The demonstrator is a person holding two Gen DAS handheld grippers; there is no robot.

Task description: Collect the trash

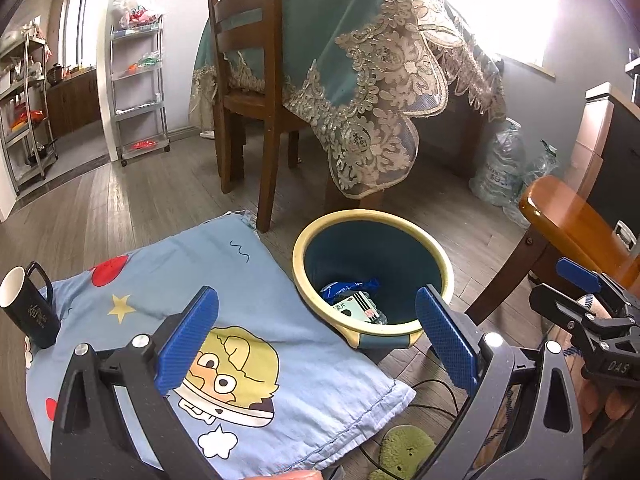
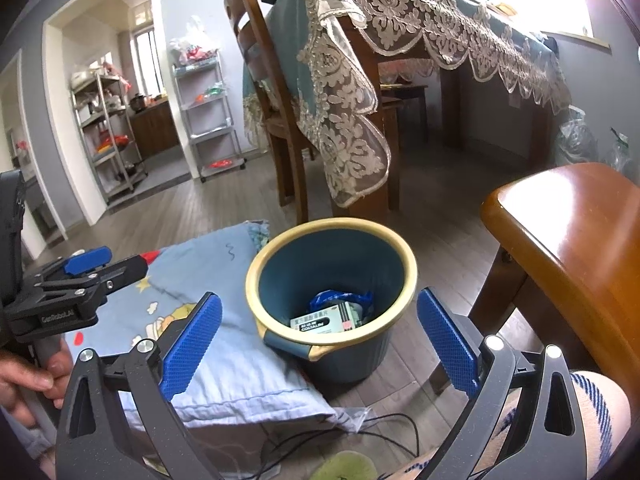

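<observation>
Ahead of left hand-held gripper (image 1: 316,344): bin (image 1: 372,326) holding box (image 1: 358,306), blue wrapper (image 1: 348,286)
Both hand-held grippers: released, empty
Remaining: no loose trash visible

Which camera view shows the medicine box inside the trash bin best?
The right wrist view: the medicine box lies with its printed face toward the camera, low in the trash bin, before a blue wrapper. In the left wrist view the box is more foreshortened, and the bin's near rim covers its lower edge.
</observation>
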